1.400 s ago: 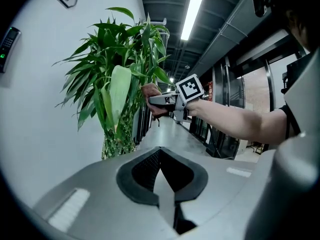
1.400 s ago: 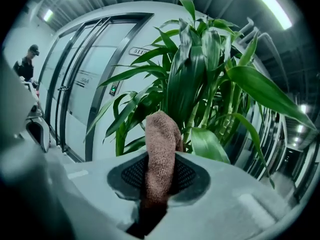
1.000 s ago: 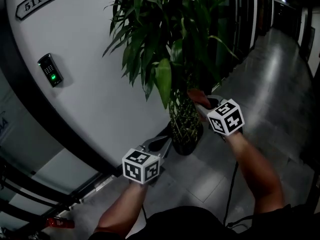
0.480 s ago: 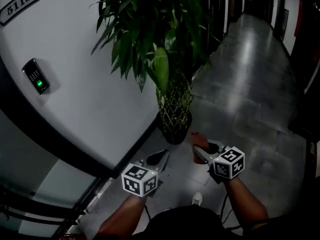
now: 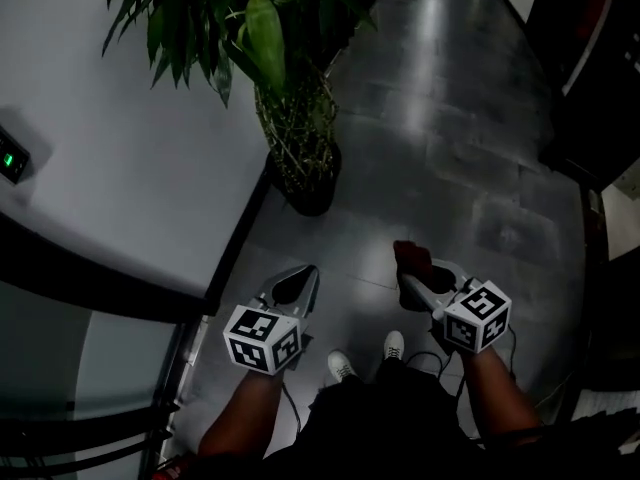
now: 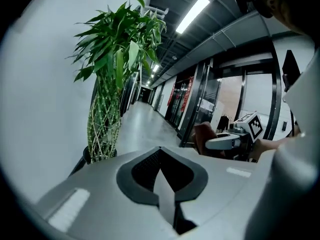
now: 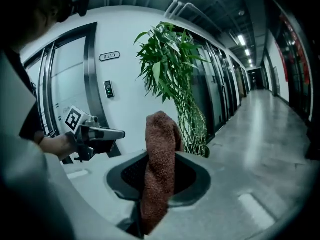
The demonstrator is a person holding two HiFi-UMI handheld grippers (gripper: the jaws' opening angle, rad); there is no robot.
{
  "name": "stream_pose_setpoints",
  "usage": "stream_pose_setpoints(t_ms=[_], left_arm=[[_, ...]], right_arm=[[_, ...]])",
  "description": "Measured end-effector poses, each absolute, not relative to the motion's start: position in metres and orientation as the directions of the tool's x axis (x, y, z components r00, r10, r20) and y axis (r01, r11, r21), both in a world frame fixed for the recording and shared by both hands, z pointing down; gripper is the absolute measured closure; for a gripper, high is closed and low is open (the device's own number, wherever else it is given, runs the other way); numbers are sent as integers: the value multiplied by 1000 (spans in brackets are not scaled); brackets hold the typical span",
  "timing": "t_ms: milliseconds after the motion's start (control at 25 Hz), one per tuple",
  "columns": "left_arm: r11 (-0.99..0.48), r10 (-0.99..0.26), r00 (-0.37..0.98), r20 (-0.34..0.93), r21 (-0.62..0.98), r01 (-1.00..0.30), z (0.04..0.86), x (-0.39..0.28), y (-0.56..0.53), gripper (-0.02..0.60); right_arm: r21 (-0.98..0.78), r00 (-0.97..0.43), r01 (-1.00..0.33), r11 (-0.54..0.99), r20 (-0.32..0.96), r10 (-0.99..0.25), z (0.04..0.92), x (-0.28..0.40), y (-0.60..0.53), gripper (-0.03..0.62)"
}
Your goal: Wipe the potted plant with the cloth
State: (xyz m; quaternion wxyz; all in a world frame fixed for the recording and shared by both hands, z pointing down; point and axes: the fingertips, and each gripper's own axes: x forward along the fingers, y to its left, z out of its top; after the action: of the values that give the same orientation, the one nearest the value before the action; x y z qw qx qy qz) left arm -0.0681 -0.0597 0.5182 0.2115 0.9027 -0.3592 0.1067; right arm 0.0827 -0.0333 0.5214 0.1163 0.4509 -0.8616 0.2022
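Observation:
The potted plant (image 5: 290, 118) stands by the white curved wall, with green leaves above a netted braided stem and a dark pot (image 5: 308, 200). It also shows in the left gripper view (image 6: 111, 79) and the right gripper view (image 7: 175, 79). My right gripper (image 5: 412, 273) is shut on a reddish-brown cloth (image 5: 411, 257), which sticks up between the jaws (image 7: 159, 166). My left gripper (image 5: 292, 286) is shut and holds nothing (image 6: 161, 170). Both hang low over the floor, well short of the plant.
A white curved wall (image 5: 120, 188) with a green-lit keypad (image 5: 10, 160) is at the left. A grey tiled corridor floor (image 5: 450, 138) stretches ahead. My shoes (image 5: 342, 365) show below. Dark door frames line the right side.
Both grippers have dropped down and back from the plant; the right one, with the cloth, was up at the stem a second ago. The head view has tilted down toward the floor.

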Motion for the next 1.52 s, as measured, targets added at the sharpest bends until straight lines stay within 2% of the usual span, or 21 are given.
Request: stream_pose_setpoints(t_ms=[160,400,1000,1240,1520], left_arm=[[-656,-578,739,346,343,-673,527,-59,-38,565],[-630,-605,721,338,350,-693,522,-60,-20,565],[-526,-750,589,302,268,-807,486,-16,22,565],[-502,-782,555,285,242,-831,477,3,32,565],[-470,-799,524,296,237,-850,479,10,38,565]], right_arm=[[-213,-584,-809,547,384,-715,519,68,-19,523],[-165,-626,-768,619,399,-670,512,55,-3,523],[-156,-700,-699,698,346,-624,488,111,30,523],[-167,-722,-682,712,304,-621,485,134,36,523],[-145,-731,-667,730,314,-606,485,143,37,523]])
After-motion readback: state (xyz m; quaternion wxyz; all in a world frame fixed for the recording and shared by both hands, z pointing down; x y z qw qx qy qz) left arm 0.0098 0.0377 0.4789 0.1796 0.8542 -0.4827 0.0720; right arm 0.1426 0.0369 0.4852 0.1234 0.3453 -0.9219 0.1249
